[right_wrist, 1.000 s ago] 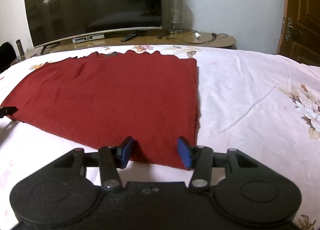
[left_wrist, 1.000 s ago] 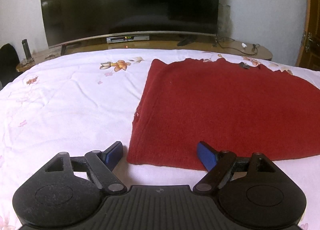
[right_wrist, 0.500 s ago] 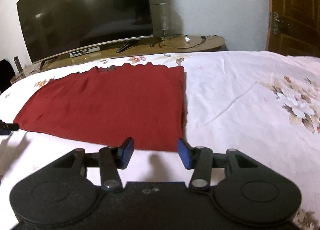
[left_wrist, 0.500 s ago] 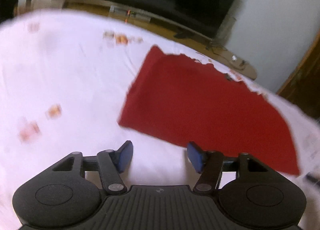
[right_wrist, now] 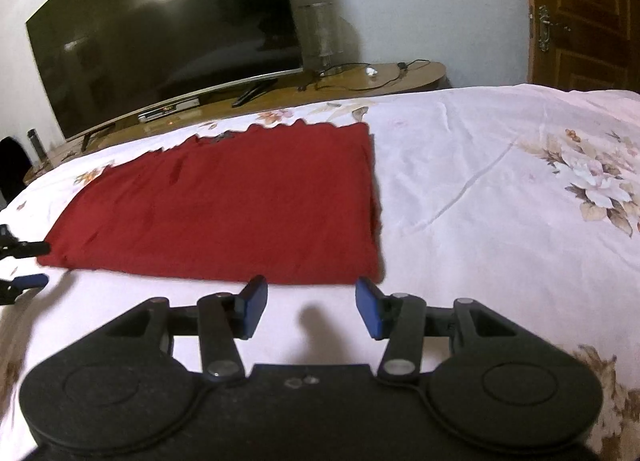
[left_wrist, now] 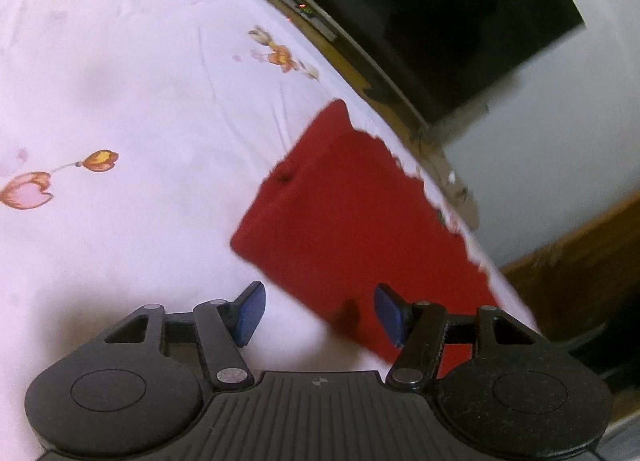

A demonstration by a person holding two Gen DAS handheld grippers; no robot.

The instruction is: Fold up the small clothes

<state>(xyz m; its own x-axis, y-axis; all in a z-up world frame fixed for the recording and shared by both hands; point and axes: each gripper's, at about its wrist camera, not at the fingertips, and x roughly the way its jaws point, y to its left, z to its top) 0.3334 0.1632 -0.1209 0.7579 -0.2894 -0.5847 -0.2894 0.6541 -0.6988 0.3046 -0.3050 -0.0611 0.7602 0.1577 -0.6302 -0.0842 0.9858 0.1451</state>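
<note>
1. The dark red knitted garment (right_wrist: pixel 224 201) lies flat on the white floral bedsheet (right_wrist: pixel 480 189), on the near side of the black television (right_wrist: pixel 160 29).
2. The left gripper (left_wrist: pixel 318 311) has just been closing but stands partly open, empty, tilted above the garment's near left corner.
3. The right gripper (right_wrist: pixel 308 305) stands partly open, empty, just short of the garment's near right corner.
4. Risk, as I judge it: tilted jaws may pinch one layer only, or sheet with it, skewing the fold.
</note>
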